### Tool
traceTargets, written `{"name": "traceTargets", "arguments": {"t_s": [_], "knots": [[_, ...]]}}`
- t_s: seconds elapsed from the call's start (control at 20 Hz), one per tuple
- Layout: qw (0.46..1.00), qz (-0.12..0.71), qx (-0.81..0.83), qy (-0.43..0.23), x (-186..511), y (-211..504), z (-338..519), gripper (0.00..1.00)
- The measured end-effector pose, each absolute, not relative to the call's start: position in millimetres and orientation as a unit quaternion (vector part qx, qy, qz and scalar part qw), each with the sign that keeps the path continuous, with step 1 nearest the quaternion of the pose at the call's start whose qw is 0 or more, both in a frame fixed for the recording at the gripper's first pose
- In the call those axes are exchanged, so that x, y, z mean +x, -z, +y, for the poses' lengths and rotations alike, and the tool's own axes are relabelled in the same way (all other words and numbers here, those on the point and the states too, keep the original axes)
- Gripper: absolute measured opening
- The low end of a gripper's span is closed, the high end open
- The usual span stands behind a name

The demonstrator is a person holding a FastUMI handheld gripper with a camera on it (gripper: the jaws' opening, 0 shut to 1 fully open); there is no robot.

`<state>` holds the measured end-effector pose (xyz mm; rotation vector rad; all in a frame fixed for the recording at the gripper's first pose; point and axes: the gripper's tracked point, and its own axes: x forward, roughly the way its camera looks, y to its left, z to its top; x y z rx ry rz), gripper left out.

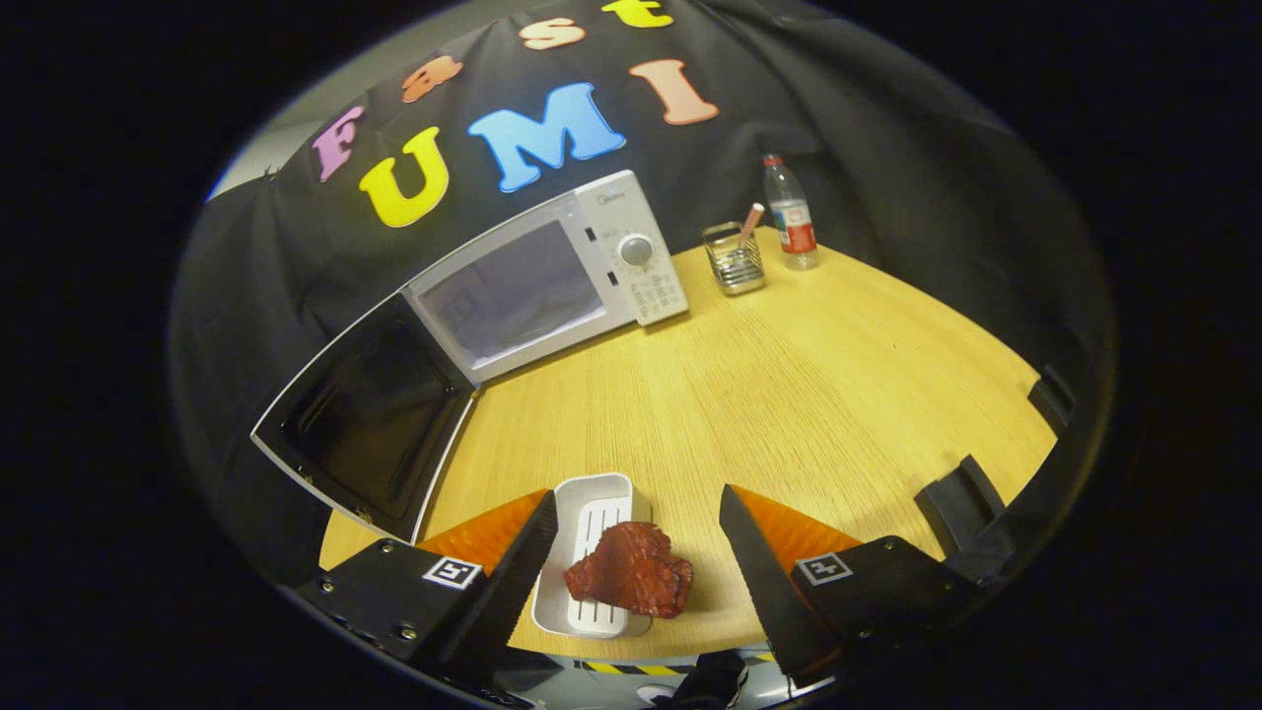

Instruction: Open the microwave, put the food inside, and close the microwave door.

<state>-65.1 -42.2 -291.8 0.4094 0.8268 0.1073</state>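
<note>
Microwave (552, 271) sitting at about 11 o'clock from the fingers, well beyond them on the wooden table (838, 375), door (370, 419) already swinging wide open and hanging out toward 10 o'clock, cavity looking empty. Food (631, 570), a dark red meat-like piece, lying on a white tray (592, 508) just ahead at 12 o'clock, between the two fingers but touching neither. Gripper (639, 537) spread wide, pinching nothing, hovering above the tray. Judging step in hand as going for the food, opening looking done, loading and closing not yet done. Risks from here: food overhanging the tray's right rim, so closing off-centre likely tipping it or nudging the tray sideways; tray light and shallow, probably sliding or lifting with the food if pinched too low; piece irregular and maybe soft, slipping out mid-carry if held by an edge only. Open door standing close to the left finger's path, so swinging toward the cavity too low or too far toward 9 o'clock risking a knock on the door edge. Entering the cavity low also risking clipping the sill. Mesh holder (735, 261) with a stick in it and a plastic bottle (791, 215) standing near 1 o'clock, well apart from the route. Writing: small mark at the top of the microwave control panel, too small to tell; bottle label red and white, not legible; square marker tags on both gripper blocks.
</note>
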Motion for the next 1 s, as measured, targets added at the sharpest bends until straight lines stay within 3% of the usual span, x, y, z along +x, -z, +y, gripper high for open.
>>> {"name": "traceTargets", "arguments": {"t_s": [0.15,0.2,0.4,0.5,0.65,0.7,1.0], "knots": [[0.86,0.433,0.265,-0.046,-76,311,-37,0.97],[0.851,0.439,0.283,-0.042,-79,317,-36,0.77],[0.818,0.446,0.36,-0.051,-84,317,-22,0.72],[0.806,0.441,0.392,-0.046,-82,318,-22,0.37],[0.797,0.438,0.411,-0.057,-80,323,-11,0.38],[0.798,0.441,0.407,-0.057,-83,310,-21,0.14],[0.812,0.441,0.366,-0.11,-73,298,-4,0.15]]}}
